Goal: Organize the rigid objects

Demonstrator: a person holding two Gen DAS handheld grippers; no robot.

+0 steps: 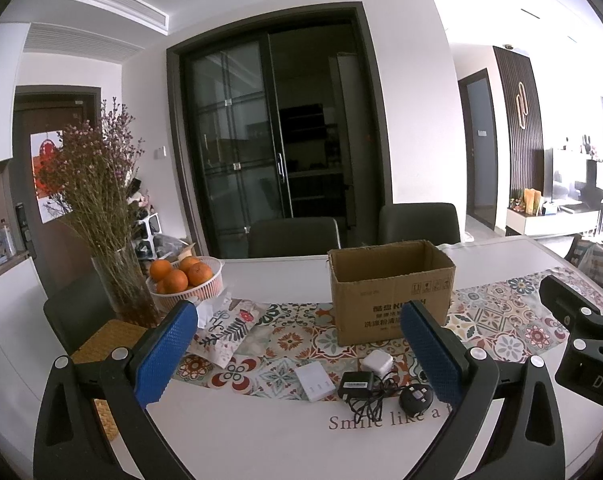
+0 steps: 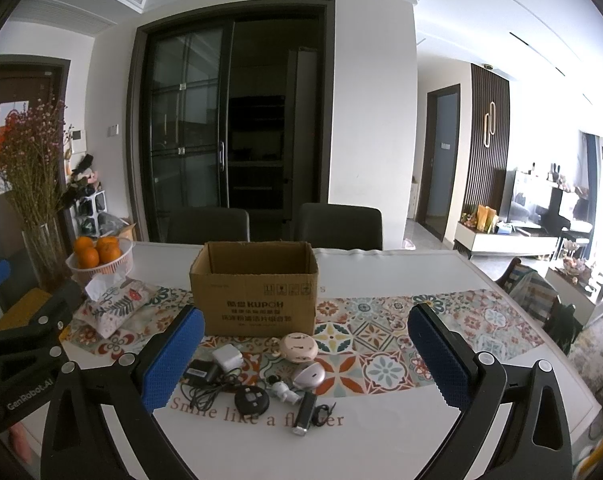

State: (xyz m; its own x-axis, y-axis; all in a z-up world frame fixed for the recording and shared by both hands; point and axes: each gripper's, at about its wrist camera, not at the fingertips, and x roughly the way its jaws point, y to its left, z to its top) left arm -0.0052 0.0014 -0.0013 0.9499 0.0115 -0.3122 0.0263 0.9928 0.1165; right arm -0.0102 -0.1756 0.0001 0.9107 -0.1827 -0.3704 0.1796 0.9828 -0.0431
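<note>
An open cardboard box stands on the patterned runner, also in the left wrist view. In front of it lie small objects: a white charger cube, a black adapter with cable, a black round disc, a pink round case, a mauve case, a small white figure and a black bar-shaped device. A flat white box shows in the left wrist view. My left gripper and right gripper are both open and empty, hovering above the table's near side.
A basket of oranges, a glass vase of dried flowers and a patterned tissue pouch sit at the left. Two dark chairs stand behind the white table. A woven mat lies at the left edge.
</note>
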